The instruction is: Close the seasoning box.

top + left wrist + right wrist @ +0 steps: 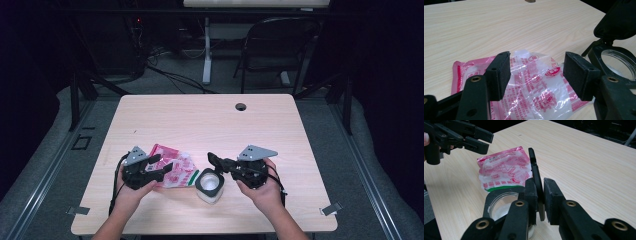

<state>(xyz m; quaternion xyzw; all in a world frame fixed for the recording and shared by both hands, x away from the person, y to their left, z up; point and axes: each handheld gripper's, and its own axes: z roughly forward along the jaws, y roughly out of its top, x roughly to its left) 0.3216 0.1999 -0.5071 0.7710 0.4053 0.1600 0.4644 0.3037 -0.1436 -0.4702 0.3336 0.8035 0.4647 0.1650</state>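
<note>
Work in hand: opening a small white jar with a black hinged flip lid (209, 184), with a pink-and-clear printed plastic pouch (174, 168) waiting beside it, probably to be emptied into the jar.
Right gripper (538, 192): its jaws are drawn close on the raised lid flap (534, 173), which stands on edge between the two pads; whether the pads press on it or just bracket it is a close call, but it looks pinched.
Left gripper (536, 72): jaws spread wide, nothing between them, hovering low over the pouch's near end.
Jar: stands upright on the pale wooden table (210, 120) near the front edge, between the two hands; its mouth is open and something pale shows inside.
Pouch: lies flat on the table just to the jar's left, its long axis running from the jar away toward the far left, its green-edged end nearest the jar.
Key relation: the pouch lies straight ahead of and below the left gripper, crosswise to the jaws' gap, so the left hand is the nearer one for picking it up.
Hand pose: both hands come in from the front edge, grippers angled inward toward each other, the right held roughly level at lid height, the left tipped slightly down.
Likely next move: lower the left jaws onto the pouch while the right keeps the lid back.
</note>
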